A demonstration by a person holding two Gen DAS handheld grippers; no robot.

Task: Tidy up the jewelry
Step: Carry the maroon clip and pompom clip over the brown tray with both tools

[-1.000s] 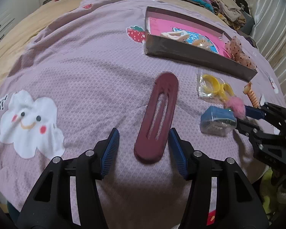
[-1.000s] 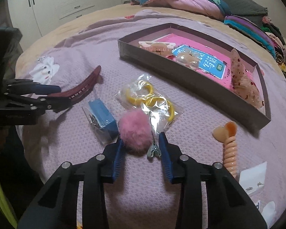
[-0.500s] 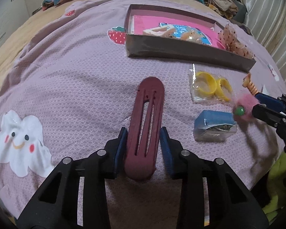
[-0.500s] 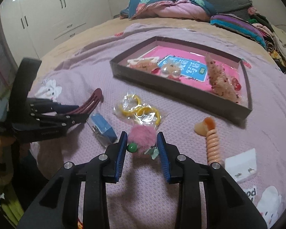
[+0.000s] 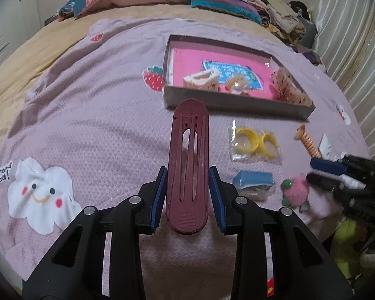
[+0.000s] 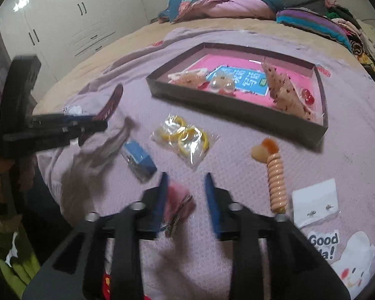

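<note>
My left gripper (image 5: 187, 195) is shut on a long maroon hair clip (image 5: 188, 160) and holds it lifted above the bed, pointing at the brown tray (image 5: 227, 103) with a pink floor. The clip also shows in the right wrist view (image 6: 111, 105). My right gripper (image 6: 186, 195) is open. A pink pom-pom clip (image 6: 177, 205) sits blurred against its left finger, at the pink blanket. In the left wrist view the pom-pom (image 5: 296, 192) lies just off the right gripper's tips.
On the blanket lie a bag of yellow rings (image 6: 185, 140), a blue box (image 6: 138, 158), a peach spiral hair tie (image 6: 275, 175) and an earring card (image 6: 315, 201). The tray (image 6: 227, 103) holds several hair pieces. Pillows and clothes pile at the bed's far side.
My left gripper closed on the maroon clip and lifted it toward the tray. My right gripper closed on the pom-pom, lifted it, then opened; the pom-pom dropped from its grip.
</note>
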